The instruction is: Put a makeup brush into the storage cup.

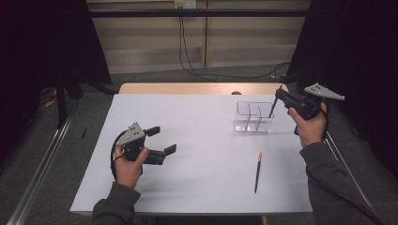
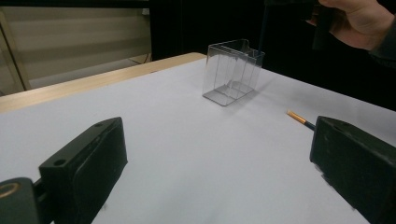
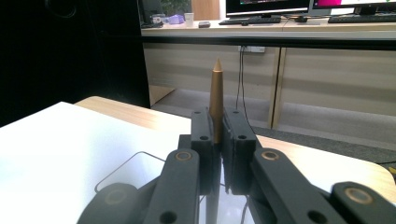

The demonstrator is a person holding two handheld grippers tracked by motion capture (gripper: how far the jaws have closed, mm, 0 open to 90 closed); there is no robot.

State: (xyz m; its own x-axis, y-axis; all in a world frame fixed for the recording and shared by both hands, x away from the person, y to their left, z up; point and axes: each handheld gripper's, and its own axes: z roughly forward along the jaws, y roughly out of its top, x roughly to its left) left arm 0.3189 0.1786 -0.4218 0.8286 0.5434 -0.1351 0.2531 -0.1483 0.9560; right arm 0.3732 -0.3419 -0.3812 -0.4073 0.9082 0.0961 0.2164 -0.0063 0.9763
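A clear two-compartment box stands at the back right of the white table; it also shows in the left gripper view. My right gripper hovers just right of it, shut on a dark pencil that slants down toward the right compartment. Seen from that gripper, the pencil's gold pointed end sticks up between the jaws. A second dark pencil with an orange end lies on the table in front of the box. My left gripper rests open at the left, nothing between its jaws.
The white sheet covers a wooden table whose bare far edge shows behind it. Black curtains stand at both sides, and cables hang on the far wall. The second pencil's tip lies near my left gripper's right jaw.
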